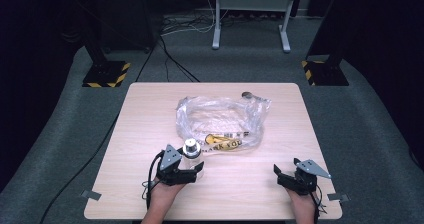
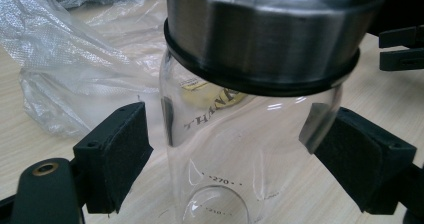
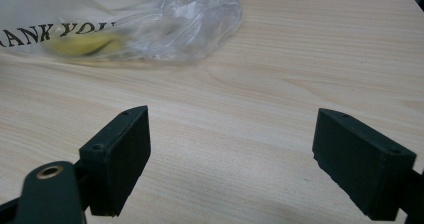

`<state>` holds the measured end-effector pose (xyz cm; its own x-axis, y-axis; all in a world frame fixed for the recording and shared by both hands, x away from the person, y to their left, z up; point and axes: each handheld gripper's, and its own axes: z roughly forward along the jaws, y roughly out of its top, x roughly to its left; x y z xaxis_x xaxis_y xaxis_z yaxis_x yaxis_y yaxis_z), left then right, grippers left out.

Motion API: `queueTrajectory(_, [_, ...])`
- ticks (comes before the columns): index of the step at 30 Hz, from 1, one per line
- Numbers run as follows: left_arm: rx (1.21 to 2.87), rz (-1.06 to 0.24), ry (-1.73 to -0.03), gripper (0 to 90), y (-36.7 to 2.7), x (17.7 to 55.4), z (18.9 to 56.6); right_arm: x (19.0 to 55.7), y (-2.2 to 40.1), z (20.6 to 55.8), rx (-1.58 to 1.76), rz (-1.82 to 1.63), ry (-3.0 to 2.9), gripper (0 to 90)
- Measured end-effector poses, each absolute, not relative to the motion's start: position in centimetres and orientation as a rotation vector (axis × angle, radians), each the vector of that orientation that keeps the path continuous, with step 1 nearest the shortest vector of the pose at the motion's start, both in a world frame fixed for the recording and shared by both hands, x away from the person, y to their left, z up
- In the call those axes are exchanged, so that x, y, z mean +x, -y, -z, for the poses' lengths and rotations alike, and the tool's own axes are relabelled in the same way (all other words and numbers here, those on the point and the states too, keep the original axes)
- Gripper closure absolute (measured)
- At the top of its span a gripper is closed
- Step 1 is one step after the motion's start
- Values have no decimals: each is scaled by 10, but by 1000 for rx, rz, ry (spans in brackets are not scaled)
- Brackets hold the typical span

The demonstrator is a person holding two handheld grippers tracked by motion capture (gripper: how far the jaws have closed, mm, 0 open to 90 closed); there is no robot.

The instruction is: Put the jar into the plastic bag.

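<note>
A clear glass jar (image 2: 250, 154) with a brushed-metal lid (image 2: 265, 29) and a black ring under it stands upright on the pale wood-grain surface (image 1: 240, 184), at about 7 o'clock from the surface's middle, just beside the crinkled clear plastic bag (image 1: 220, 119) printed with dark letters and a yellow patch. The left gripper (image 1: 192, 171) lies low and level, its jaws part open around the jar: the far pad meets the glass, the near pad stands just off it. The right gripper (image 1: 280, 174), at 5 o'clock, rests low with jaws wide apart, holding nothing.
</note>
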<state>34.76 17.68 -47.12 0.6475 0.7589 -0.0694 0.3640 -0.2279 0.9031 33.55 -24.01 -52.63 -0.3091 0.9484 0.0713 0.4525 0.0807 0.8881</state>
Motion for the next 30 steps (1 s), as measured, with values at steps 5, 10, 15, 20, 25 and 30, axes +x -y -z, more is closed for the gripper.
queueTrajectory(5, [1834, -483, -888, 171, -175, 349, 472, 335, 240, 526, 1383, -1180, -1819, 147])
queueTrajectory(10, [1834, -484, -866, 267, -174, 348, 472, 336, 240, 526, 1385, -1180, -1820, 147])
queueTrajectory(15, [1849, -504, -860, 305, -174, 348, 471, 336, 240, 526, 1387, -1182, -1820, 147])
queueTrajectory(20, [1862, -509, -856, 310, -174, 348, 470, 336, 240, 526, 1386, -1183, -1820, 147])
queueTrajectory(25, [1881, -520, -847, 311, -173, 347, 468, 336, 240, 526, 1386, -1183, -1820, 147])
queueTrajectory(30, [1905, -528, -838, 312, -172, 346, 465, 336, 240, 526, 1387, -1183, -1820, 147])
